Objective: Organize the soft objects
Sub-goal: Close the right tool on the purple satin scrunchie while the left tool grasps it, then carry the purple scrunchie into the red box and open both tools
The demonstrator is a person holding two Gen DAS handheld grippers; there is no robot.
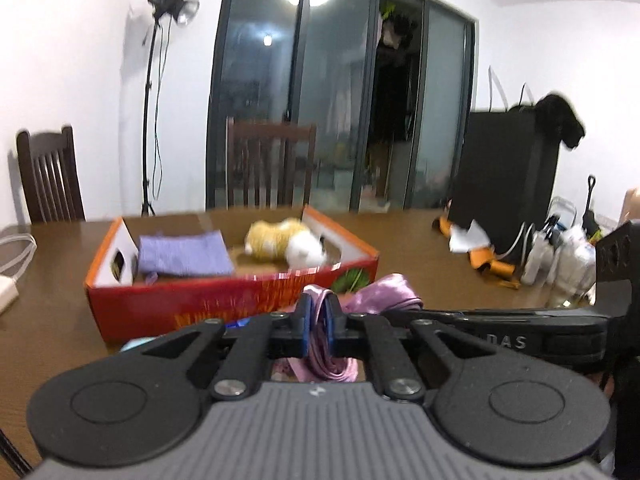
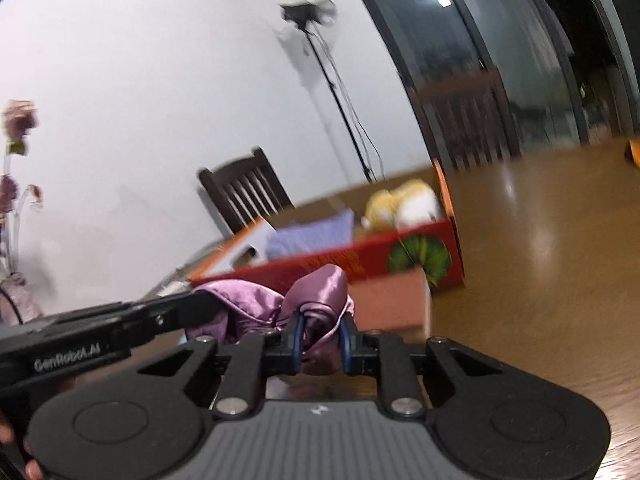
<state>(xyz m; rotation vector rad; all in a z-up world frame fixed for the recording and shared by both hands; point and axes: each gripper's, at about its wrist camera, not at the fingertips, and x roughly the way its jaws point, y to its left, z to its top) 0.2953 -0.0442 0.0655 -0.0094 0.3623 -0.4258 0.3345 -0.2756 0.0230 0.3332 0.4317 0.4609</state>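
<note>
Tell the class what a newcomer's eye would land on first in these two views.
First, the shiny pink satin cloth, pinched at once by the left gripper and the right gripper just above the brown table. Behind it sits the red cardboard box, holding a folded lilac cloth on its left and a yellow-and-white plush toy on its right.

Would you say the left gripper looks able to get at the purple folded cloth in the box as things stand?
Probably not yet: the left gripper is shut on the pink satin cloth, which the right gripper also holds. The path over the box wall to the purple folded cloth looks open.
</note>
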